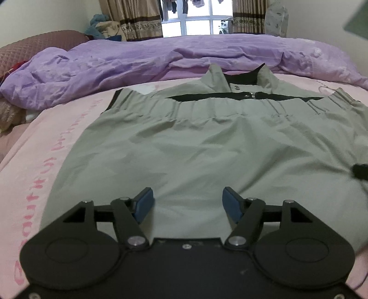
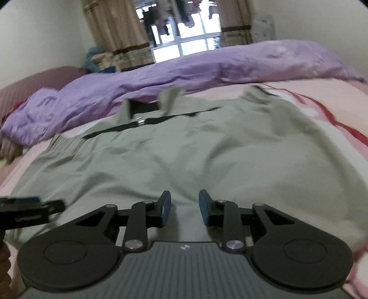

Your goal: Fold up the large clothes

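A grey-green jacket [image 1: 207, 142] lies flat on a pink bedsheet [image 1: 41, 161], thin, limp, probably slippery, best pinched at its near edge; left gripper [image 1: 187, 202] and right gripper [image 2: 184, 207] hover above it, both released, empty.

Your jacket [image 1: 195, 142] is pale grey-green with a black lining showing at the collar and along a dark strip in the upper middle of the frame. It lies on a pink sheet [image 1: 46, 156] printed with darker pink lettering, below a crumpled purple duvet [image 1: 138, 62]. Your grippers are black with blue pads [image 1: 143, 203], and beige curtains [image 1: 135, 18] with a brown patterned band hang at the top.
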